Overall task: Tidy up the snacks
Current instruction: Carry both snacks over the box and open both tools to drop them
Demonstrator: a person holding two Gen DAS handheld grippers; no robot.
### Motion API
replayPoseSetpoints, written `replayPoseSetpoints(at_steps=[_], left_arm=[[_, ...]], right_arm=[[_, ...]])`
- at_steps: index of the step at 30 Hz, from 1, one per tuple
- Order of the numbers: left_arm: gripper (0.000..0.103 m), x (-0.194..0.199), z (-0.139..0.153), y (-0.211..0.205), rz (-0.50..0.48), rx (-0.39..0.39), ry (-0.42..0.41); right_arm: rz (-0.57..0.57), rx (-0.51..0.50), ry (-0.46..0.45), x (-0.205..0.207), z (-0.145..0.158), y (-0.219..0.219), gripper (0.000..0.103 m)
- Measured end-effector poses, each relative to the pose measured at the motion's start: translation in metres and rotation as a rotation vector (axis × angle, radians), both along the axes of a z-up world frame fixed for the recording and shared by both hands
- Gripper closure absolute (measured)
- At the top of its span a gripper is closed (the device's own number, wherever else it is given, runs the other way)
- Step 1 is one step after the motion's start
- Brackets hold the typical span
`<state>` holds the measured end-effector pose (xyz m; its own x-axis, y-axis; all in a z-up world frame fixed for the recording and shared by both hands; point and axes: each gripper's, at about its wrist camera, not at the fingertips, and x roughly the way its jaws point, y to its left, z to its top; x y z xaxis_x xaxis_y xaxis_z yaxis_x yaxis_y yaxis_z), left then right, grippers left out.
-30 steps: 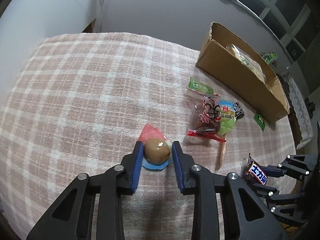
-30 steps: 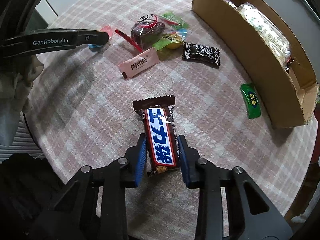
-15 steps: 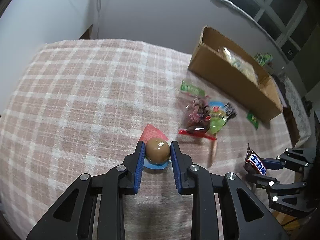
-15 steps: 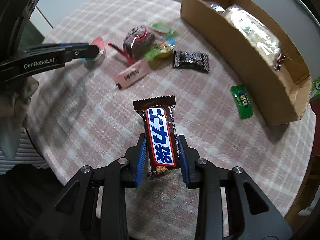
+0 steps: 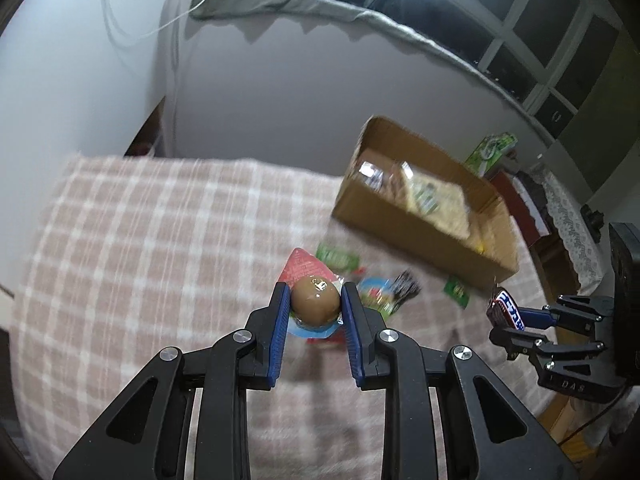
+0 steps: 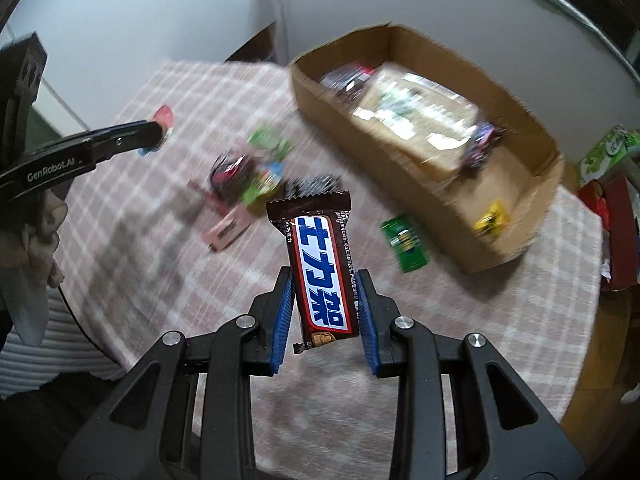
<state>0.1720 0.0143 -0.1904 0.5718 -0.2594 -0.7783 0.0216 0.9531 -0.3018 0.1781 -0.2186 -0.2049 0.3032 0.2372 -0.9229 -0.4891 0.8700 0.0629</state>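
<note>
both grippers have come up off the checked tablecloth (image 5: pixel 132 240) since a second ago: the left gripper (image 5: pixel 315 312) is clenched on a packaged brown egg (image 5: pixel 315 300) and the right gripper (image 6: pixel 324 308) is clamped on a chocolate bar (image 6: pixel 320 276), both now held in the air. looks like the pickups are done and next is the carry over to the cardboard box (image 6: pixel 516 184), which already holds some packets, while a few snacks (image 6: pixel 248 176) are left on the cloth.

"GenRobot.AI" is printed in pale letters on the black plastic finger of the left gripper (image 6: pixel 160 134), seen in the right wrist view. "DAS" is moulded on the black body of the right gripper (image 5: pixel 505 315), left wrist view. White Chinese characters are carried on the blue band of the brown-wrapped chocolate bar (image 6: pixel 322 276); brand not legible in Latin script. Other wrappers too blurred to be read.
</note>
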Motion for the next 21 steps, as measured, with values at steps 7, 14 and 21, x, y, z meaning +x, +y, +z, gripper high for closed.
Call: replayPoseSetpoints(at_steps=[7, 14, 21], left_arm=[[0.079, 0.033, 0.018, -0.018, -0.050, -0.016, -0.041], [0.079, 0.072, 0.029, -0.042, -0.116, -0.004, -0.072], [0.079, 0.116, 0.033, -0.060, -0.158, -0.010, -0.077]], right_arm=[[-0.103, 0.015, -0.046, 0.032, 0.024, -0.037, 0.072], [-0.179, 0.013, -0.071, 0.067, 0.035, -0.065, 0.072], [-0.221, 0.018, -0.065, 0.095, 0.034, -0.079, 0.071]])
